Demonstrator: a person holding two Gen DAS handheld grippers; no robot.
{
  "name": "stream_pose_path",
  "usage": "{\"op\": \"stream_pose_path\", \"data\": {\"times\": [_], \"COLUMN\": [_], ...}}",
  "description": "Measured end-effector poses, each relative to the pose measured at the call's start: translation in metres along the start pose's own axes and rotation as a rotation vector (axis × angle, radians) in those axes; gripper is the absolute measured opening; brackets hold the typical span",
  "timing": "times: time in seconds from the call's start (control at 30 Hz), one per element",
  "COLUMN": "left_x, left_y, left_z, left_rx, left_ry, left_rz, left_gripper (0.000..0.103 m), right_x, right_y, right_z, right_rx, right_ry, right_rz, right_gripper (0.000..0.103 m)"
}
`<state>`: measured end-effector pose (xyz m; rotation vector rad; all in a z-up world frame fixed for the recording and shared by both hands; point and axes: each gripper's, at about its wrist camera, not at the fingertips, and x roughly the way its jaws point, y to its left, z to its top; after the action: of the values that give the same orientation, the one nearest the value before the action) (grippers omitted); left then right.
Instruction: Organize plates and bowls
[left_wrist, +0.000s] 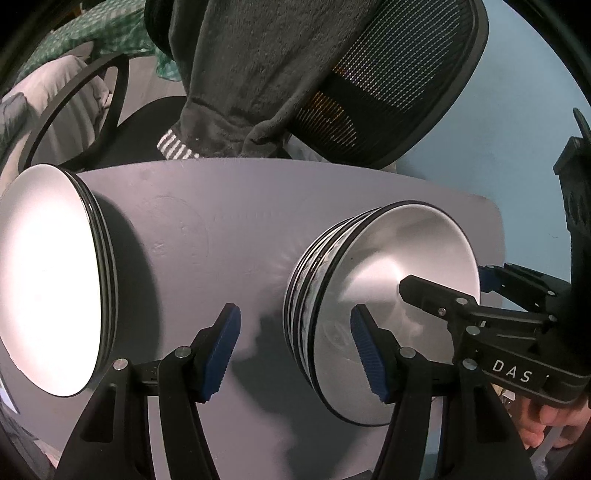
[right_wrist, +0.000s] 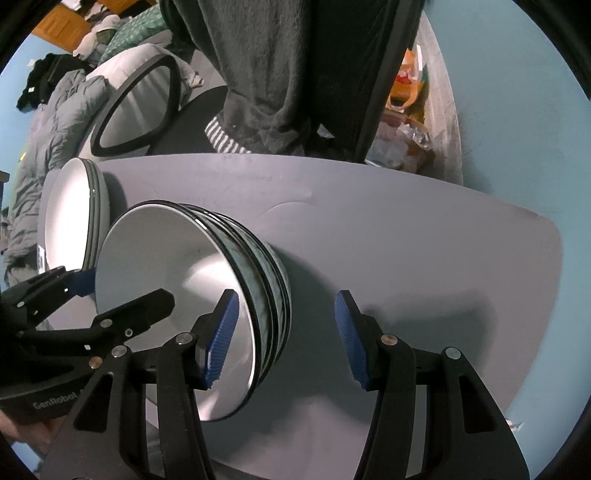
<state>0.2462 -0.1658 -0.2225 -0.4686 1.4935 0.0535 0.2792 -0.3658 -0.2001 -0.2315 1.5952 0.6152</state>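
Note:
A stack of white bowls (left_wrist: 369, 258) (right_wrist: 166, 258) with black rims and marbled outsides stands mid-table. A stack of white plates (left_wrist: 44, 277) (right_wrist: 70, 206) sits at the table's left end. My left gripper (left_wrist: 295, 354) points down, open, astride the bowls' left rim, with one blue pad inside the top bowl and the other outside. My right gripper (right_wrist: 286, 341) is open astride the opposite rim in the same way. No pad visibly presses on the wall. Each view shows the other gripper too: the right gripper (left_wrist: 443, 280) and the left gripper (right_wrist: 129, 286), each with one finger inside the bowl.
The grey table (left_wrist: 221, 206) (right_wrist: 406, 240) has bare surface between the two stacks and to the right of the bowls. Behind its far edge stands an office chair (left_wrist: 388, 92) with a dark fleece draped over it. A person's hand (left_wrist: 554, 417) holds the right gripper.

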Motion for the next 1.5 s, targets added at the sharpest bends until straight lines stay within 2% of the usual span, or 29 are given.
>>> {"op": "stream_pose_path", "data": {"times": [0.07, 0.17, 0.3, 0.37, 0.4, 0.5, 0.67, 1.03, 1.5], "left_x": [0.003, 0.006, 0.006, 0.006, 0.006, 0.007, 0.003, -0.007, -0.025], "left_y": [0.003, 0.006, 0.008, 0.008, 0.008, 0.007, 0.003, 0.022, 0.089], "left_z": [0.000, 0.000, 0.000, 0.002, 0.003, 0.005, 0.003, -0.020, -0.085], "left_rx": [-0.014, -0.027, -0.049, -0.057, -0.064, -0.068, -0.036, 0.031, 0.016], "left_ry": [0.014, 0.024, 0.032, 0.044, 0.053, 0.061, 0.032, 0.055, 0.089], "left_rz": [-0.004, -0.007, -0.057, -0.088, -0.101, -0.095, -0.043, 0.024, 0.048], "left_gripper": [0.053, 0.052, 0.042, 0.031, 0.030, 0.029, 0.019, 0.017, 0.017], "right_x": [0.002, 0.005, 0.007, 0.007, 0.007, 0.007, 0.004, 0.007, 0.021], "right_y": [0.000, 0.000, 0.003, 0.005, 0.006, 0.008, 0.007, 0.025, 0.101], "right_z": [0.001, 0.003, 0.002, 0.002, 0.002, 0.002, 0.001, -0.020, -0.061], "right_rx": [-0.006, -0.014, -0.022, -0.027, -0.029, -0.037, -0.031, 0.012, -0.002], "right_ry": [0.003, 0.013, 0.019, 0.019, 0.020, 0.020, 0.012, 0.017, 0.033], "right_rz": [0.001, 0.007, 0.028, 0.040, 0.050, 0.041, 0.029, 0.046, 0.057], "right_gripper": [0.054, 0.054, 0.041, 0.033, 0.029, 0.028, 0.020, 0.020, 0.019]}}
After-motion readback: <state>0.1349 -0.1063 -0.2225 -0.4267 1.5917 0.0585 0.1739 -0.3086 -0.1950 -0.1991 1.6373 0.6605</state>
